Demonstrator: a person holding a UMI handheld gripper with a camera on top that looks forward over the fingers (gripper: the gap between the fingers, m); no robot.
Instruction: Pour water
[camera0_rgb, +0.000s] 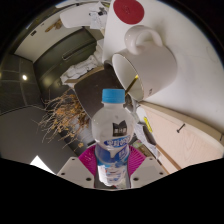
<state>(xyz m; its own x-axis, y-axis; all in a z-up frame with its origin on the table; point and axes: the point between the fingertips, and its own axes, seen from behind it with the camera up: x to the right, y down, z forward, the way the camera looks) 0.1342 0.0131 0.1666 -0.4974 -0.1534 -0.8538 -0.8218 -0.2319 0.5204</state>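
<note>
A clear plastic water bottle (113, 135) with a light blue cap and a blue-and-white label stands upright between my fingers. My gripper (112, 163) is shut on the bottle, both pink pads (88, 160) pressing its lower sides. The bottle is lifted above the surface. Just beyond it stands a white kettle (146, 62) with a curved handle, its body rising behind the bottle's cap.
A red round disc (130, 10) sits beyond the kettle. A dried, twiggy plant (68, 112) lies left of the bottle. A pale wooden surface (185, 140) extends to the right, and a dark floor (25, 75) to the left.
</note>
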